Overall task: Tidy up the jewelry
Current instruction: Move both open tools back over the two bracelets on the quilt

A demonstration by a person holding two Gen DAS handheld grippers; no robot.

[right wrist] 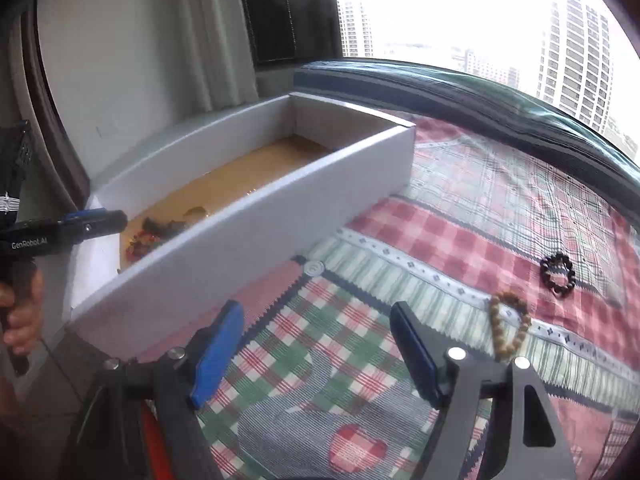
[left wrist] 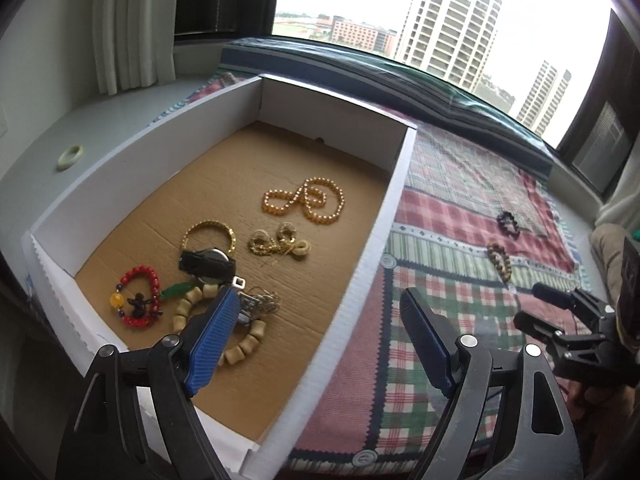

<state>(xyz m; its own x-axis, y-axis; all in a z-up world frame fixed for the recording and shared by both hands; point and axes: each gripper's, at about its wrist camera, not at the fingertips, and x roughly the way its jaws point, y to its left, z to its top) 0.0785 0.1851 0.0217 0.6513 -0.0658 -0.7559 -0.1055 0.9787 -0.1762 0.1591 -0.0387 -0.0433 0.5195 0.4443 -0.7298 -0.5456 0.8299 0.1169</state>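
A white box with a brown cardboard floor holds several pieces: a gold bead necklace, gold earrings, a gold bangle, a black watch, a red bead bracelet and a tan wooden bead bracelet. My left gripper is open and empty, straddling the box's right wall. On the plaid cloth lie a brown bead bracelet and a dark bead bracelet. My right gripper is open and empty above the cloth, left of the brown bracelet. The box stands to its left.
A pale green ring lies on the white sill left of the box. The patchwork plaid cloth covers the ledge under the window. Curtains hang at the back left. The other gripper shows at the right edge of the left wrist view.
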